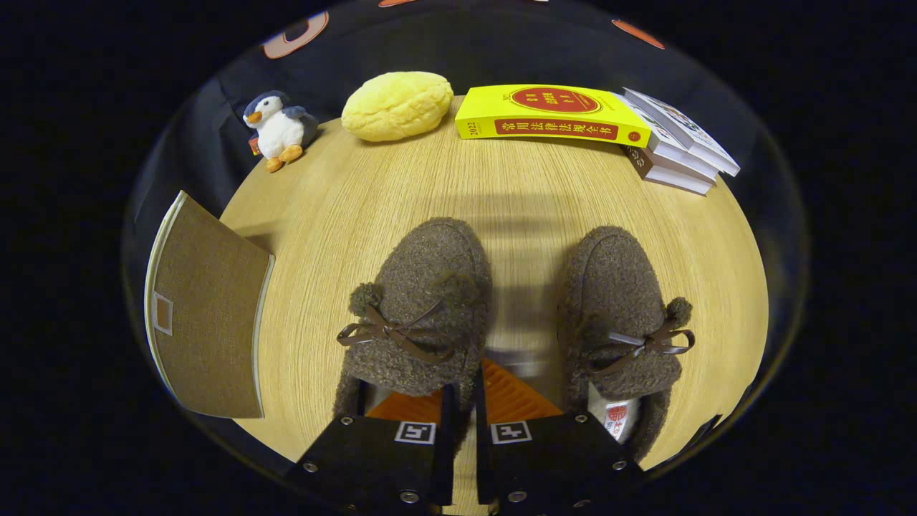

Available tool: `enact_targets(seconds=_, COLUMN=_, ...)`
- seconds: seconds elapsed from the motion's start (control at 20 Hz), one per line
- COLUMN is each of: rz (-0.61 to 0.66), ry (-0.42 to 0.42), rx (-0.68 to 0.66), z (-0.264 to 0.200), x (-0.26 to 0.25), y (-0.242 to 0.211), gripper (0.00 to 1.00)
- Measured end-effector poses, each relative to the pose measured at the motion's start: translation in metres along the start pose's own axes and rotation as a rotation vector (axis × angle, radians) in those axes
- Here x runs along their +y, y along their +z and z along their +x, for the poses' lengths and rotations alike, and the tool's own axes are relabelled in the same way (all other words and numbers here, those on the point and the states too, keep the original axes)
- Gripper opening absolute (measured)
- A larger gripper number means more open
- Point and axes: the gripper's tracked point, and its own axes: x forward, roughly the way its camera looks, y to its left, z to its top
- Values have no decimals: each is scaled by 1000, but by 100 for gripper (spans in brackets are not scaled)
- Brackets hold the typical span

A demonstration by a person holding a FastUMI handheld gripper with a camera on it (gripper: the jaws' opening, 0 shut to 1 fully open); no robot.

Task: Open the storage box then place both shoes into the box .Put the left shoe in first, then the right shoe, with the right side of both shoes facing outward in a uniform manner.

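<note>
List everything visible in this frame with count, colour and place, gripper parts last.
shoes: two, brown fuzzy with bows, side by side just ahead of the fingers
storage box: one, brown fabric, left of the shoes
penguin toy: one, white and grey, far left of table
plush bun: one, yellow, beside the penguin
yellow book: one, far side
stacked books: several, pale, right of it
table: one, light wood
hand-held gripper: one, fingers nearly together at the left shoe's collar edge
</note>
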Motion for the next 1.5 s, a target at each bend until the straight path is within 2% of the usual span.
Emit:
enact_targets(seconds=0.15, rz=30, ry=17, rx=33, z=-4, x=1, y=0, gripper=3)
enact_targets(seconds=0.25, rz=72, ry=31, rx=18, z=-12, x=4, y=7, gripper=2)
enact_targets(seconds=0.4, rz=66, ry=24, rx=-13, z=-30, x=11, y=14, gripper=2)
enact_targets(seconds=0.8, rz=175, ry=106, rx=-104, z=-94, x=62, y=52, gripper=2)
enact_targets(seconds=1.25, rz=180, ry=219, rx=-159, z=-163, x=169, y=92, gripper=3)
enact_targets(seconds=1.5, rz=123, ry=281, rx=-147, z=-171, x=244, y=97, gripper=3)
